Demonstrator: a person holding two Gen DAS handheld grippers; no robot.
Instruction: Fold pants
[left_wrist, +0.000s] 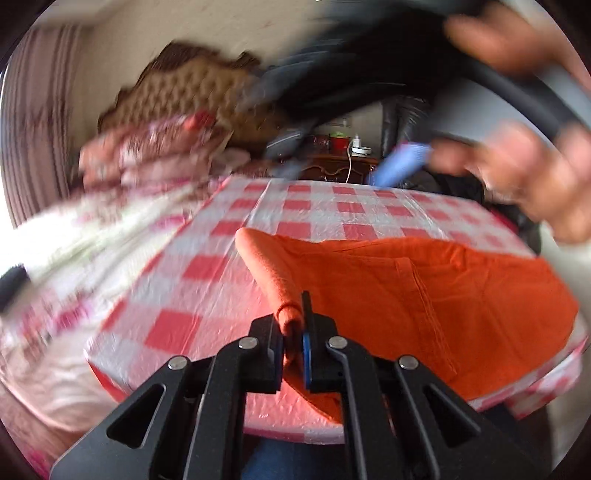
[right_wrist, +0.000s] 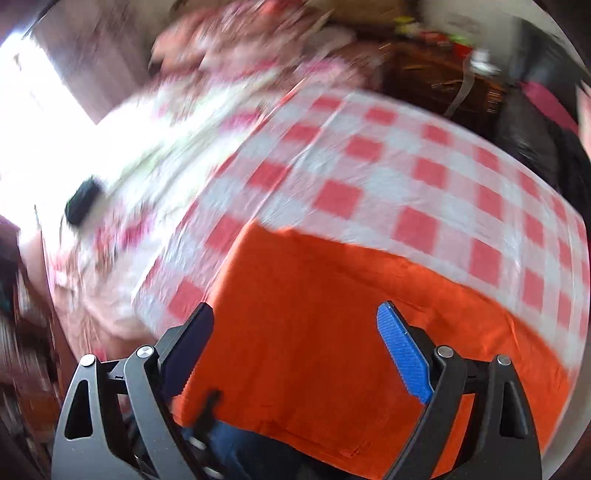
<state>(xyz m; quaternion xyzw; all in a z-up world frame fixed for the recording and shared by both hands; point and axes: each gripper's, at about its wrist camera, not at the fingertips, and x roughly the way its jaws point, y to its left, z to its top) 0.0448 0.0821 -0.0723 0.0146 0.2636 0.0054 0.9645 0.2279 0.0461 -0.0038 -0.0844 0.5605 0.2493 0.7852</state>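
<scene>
The orange pants (left_wrist: 424, 288) are being folded: a bunched edge is being pinched in the closed left gripper (left_wrist: 293, 332); ahead of its jaws most cloth is lying flat on the desk (left_wrist: 332, 206). The right gripper (right_wrist: 295, 354) is being held wide open above the cloth, gripping nothing.

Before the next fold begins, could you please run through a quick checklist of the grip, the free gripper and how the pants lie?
1. Left hand-held gripper shut on the orange pants: ok, a bunched edge sits clamped between its pads.
2. Right hand-held gripper free: ok, jaws wide open above the pants, holding nothing.
3. Pants lying flat on the checkered tablecloth: mostly ok, only the gripped edge is raised.
4. Pants fully on the table: not ok, the near edge hangs over.
5. Tablecloth beyond the pants free for folding: ok.
6. Second corner to grasp located: cannot tell, too blurred.
</scene>
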